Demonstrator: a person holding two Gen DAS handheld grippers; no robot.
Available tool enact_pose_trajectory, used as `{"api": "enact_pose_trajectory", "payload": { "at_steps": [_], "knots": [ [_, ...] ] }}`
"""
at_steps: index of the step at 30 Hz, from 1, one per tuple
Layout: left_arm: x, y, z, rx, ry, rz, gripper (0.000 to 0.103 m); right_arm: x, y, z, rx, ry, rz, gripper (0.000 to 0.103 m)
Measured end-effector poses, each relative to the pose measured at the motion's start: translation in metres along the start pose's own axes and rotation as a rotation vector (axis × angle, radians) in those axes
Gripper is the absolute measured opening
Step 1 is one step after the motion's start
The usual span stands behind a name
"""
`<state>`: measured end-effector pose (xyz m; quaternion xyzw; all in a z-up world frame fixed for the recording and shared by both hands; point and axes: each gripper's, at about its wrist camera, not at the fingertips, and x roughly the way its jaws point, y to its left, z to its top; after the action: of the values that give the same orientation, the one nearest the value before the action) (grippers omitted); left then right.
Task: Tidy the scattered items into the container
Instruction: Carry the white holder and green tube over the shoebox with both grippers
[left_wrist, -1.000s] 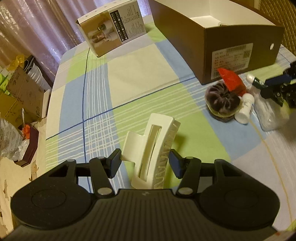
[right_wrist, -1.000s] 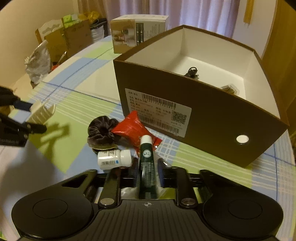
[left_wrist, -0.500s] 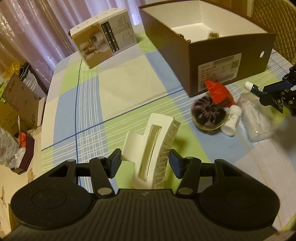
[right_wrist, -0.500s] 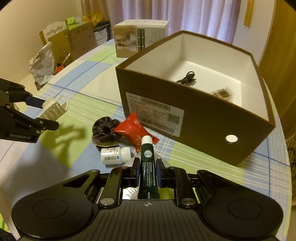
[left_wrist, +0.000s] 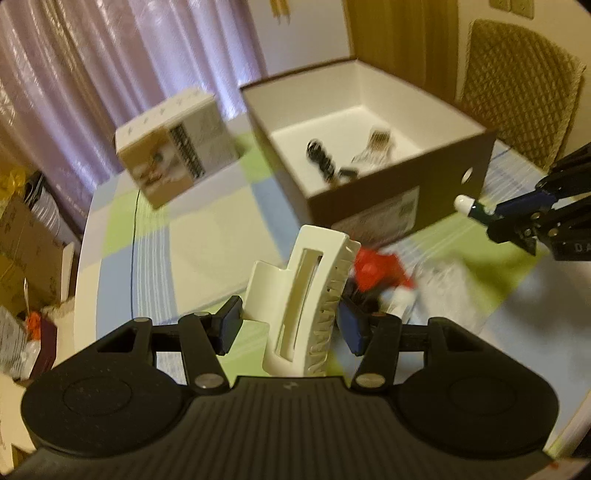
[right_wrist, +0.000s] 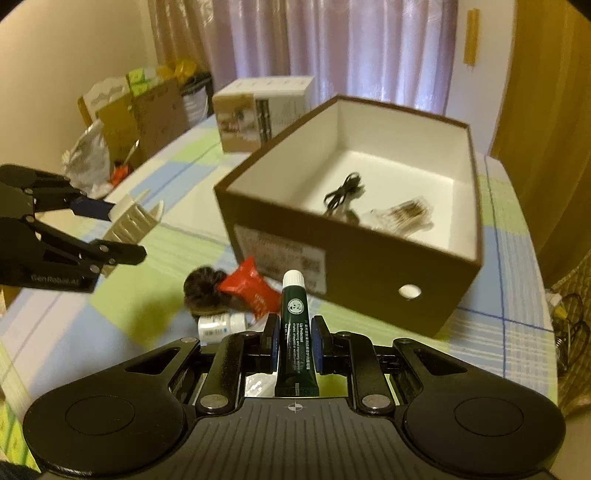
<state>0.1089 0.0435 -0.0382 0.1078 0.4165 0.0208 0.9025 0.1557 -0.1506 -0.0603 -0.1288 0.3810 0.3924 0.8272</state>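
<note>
My left gripper (left_wrist: 290, 325) is shut on a large white hair claw clip (left_wrist: 308, 299), held up above the table; that clip (right_wrist: 131, 218) also shows at the left of the right wrist view. My right gripper (right_wrist: 294, 341) is shut on a dark green tube (right_wrist: 296, 332) with a white cap, and the tube's cap (left_wrist: 466, 203) shows at the right of the left wrist view. The open brown cardboard box (right_wrist: 351, 258) stands ahead of both grippers, holding a black cable (right_wrist: 341, 192) and a clear packet (right_wrist: 400, 216). A dark scrunchie (right_wrist: 203, 288), a red packet (right_wrist: 251, 291) and a small white bottle (right_wrist: 219, 325) lie before the box.
A white and tan product carton (left_wrist: 173, 147) stands on the checked tablecloth (left_wrist: 207, 236) left of the box. A wicker chair (left_wrist: 517, 92) is behind the box. Cardboard boxes and bags (right_wrist: 122, 122) crowd the floor beyond the table's left edge.
Both grippers have risen and tilted toward the box, carrying the clip and the tube. More of the box's inside shows now. The items on the cloth have not moved.
</note>
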Motion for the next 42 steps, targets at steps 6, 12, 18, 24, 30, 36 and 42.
{"api": "enact_pose_trajectory", "payload": {
  "at_steps": [6,12,18,24,30,36,42],
  "knots": [
    [-0.003,-0.013,0.032,0.002,-0.055,-0.017,0.051,-0.013,-0.026,0.022,0.045,-0.057,0.009,0.014],
    [0.003,-0.025,0.068,-0.008,-0.09,-0.026,0.051,-0.016,-0.053,0.046,0.061,-0.098,0.021,0.014],
    [0.016,-0.033,0.105,-0.03,-0.11,-0.027,0.051,0.0,-0.079,0.073,0.066,-0.104,0.034,0.014],
    [0.043,-0.029,0.138,-0.071,-0.087,-0.064,0.051,0.025,-0.095,0.094,0.066,-0.093,0.031,0.014],
    [0.084,-0.02,0.163,-0.08,-0.055,-0.11,0.051,0.056,-0.107,0.11,0.078,-0.065,0.003,0.015],
    [0.131,-0.002,0.185,-0.108,-0.004,-0.141,0.051,0.095,-0.121,0.123,0.108,-0.016,-0.009,0.014],
    [0.184,0.018,0.201,-0.144,0.071,-0.136,0.051,0.137,-0.129,0.145,0.099,0.035,-0.014,0.014]
  ]
}}
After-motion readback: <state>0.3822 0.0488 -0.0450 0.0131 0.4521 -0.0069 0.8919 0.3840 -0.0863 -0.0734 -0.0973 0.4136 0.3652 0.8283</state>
